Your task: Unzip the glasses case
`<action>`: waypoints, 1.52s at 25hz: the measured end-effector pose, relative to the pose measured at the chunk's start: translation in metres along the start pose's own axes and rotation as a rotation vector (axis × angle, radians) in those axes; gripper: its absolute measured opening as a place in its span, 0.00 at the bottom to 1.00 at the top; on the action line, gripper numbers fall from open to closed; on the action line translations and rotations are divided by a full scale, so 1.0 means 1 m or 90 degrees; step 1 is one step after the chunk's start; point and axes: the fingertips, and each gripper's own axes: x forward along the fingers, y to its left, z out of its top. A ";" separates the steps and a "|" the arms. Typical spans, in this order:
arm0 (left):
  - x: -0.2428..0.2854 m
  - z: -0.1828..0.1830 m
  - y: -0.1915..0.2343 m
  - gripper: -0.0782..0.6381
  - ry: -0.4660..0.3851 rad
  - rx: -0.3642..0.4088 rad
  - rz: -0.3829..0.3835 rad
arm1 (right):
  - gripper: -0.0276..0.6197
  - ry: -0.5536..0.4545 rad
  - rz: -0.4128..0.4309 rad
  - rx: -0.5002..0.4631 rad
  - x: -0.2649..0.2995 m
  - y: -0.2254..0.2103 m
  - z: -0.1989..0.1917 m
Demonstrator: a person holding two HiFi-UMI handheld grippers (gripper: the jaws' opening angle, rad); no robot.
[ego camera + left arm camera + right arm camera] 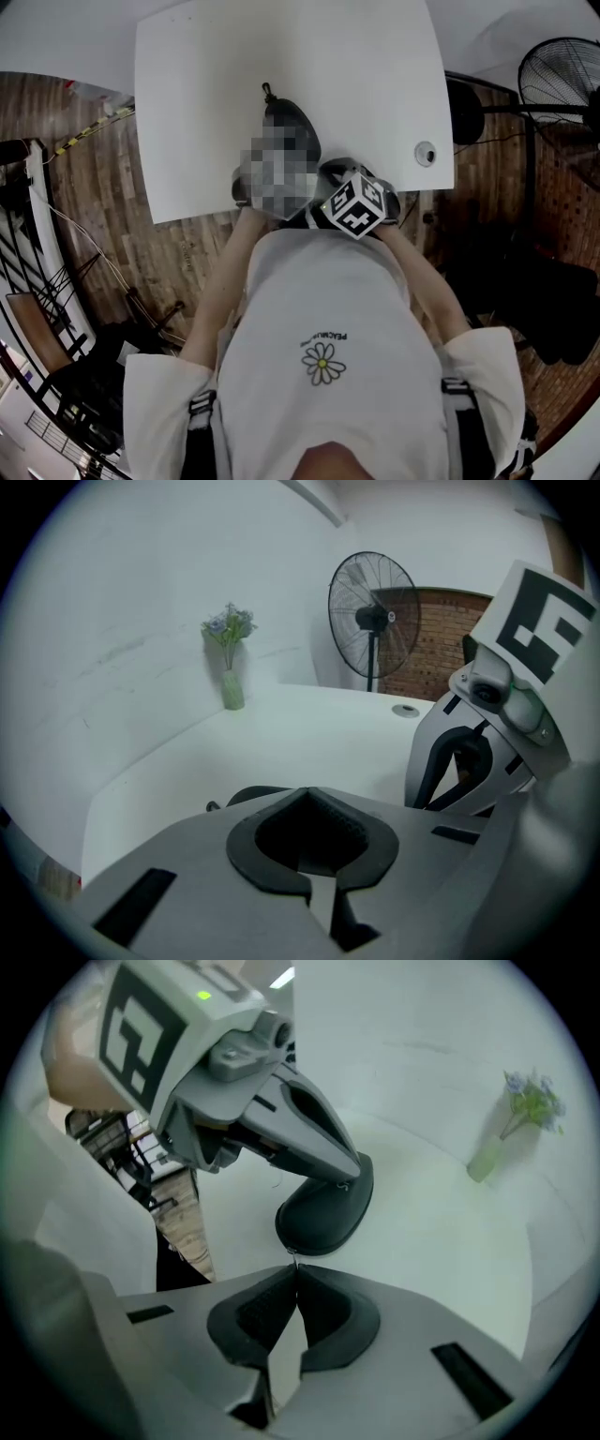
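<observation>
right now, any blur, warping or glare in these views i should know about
Head view: fisheye bows the edges of the white table, and a mosaic patch hides part of the glasses case. Left gripper view: dark round vignette, table washed out, fan fairly sharp. Right gripper view: even light, glasses case crisp, vase soft near the rim.

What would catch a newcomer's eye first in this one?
A dark glasses case lies on the white table, with both claws crowded over it at the near edge. The left claw, shut, rests on its top; the right claw is shut on a tiny metal piece, likely the zipper pull.
</observation>
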 end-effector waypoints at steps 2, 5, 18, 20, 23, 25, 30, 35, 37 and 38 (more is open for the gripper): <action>0.000 0.000 0.001 0.13 -0.004 -0.001 -0.002 | 0.05 0.003 -0.001 -0.046 0.000 0.003 0.001; -0.001 -0.002 0.003 0.13 -0.010 -0.006 -0.001 | 0.05 -0.024 0.042 -0.069 0.001 0.010 0.004; 0.000 -0.001 0.000 0.13 -0.009 -0.004 0.005 | 0.05 -0.004 0.001 -0.050 0.009 -0.004 -0.004; 0.001 -0.001 0.000 0.13 -0.008 -0.004 0.004 | 0.05 0.006 -0.034 -0.042 0.008 -0.019 -0.007; 0.000 -0.002 0.002 0.13 -0.005 -0.004 -0.002 | 0.05 -0.003 -0.048 -0.032 0.013 -0.043 0.002; 0.000 -0.001 0.001 0.13 -0.003 -0.004 -0.003 | 0.05 -0.006 -0.047 -0.073 0.018 -0.057 0.012; 0.001 0.000 -0.001 0.13 0.000 -0.016 0.000 | 0.06 -0.006 -0.024 -0.190 0.033 -0.083 0.037; 0.001 0.000 0.000 0.13 0.003 -0.017 0.001 | 0.06 -0.010 -0.003 -0.253 0.050 -0.104 0.068; 0.002 0.001 0.000 0.13 0.004 -0.017 0.001 | 0.06 -0.011 0.002 -0.271 0.058 -0.112 0.081; 0.003 0.001 -0.001 0.13 0.005 -0.017 -0.002 | 0.06 -0.010 0.004 -0.284 0.061 -0.115 0.087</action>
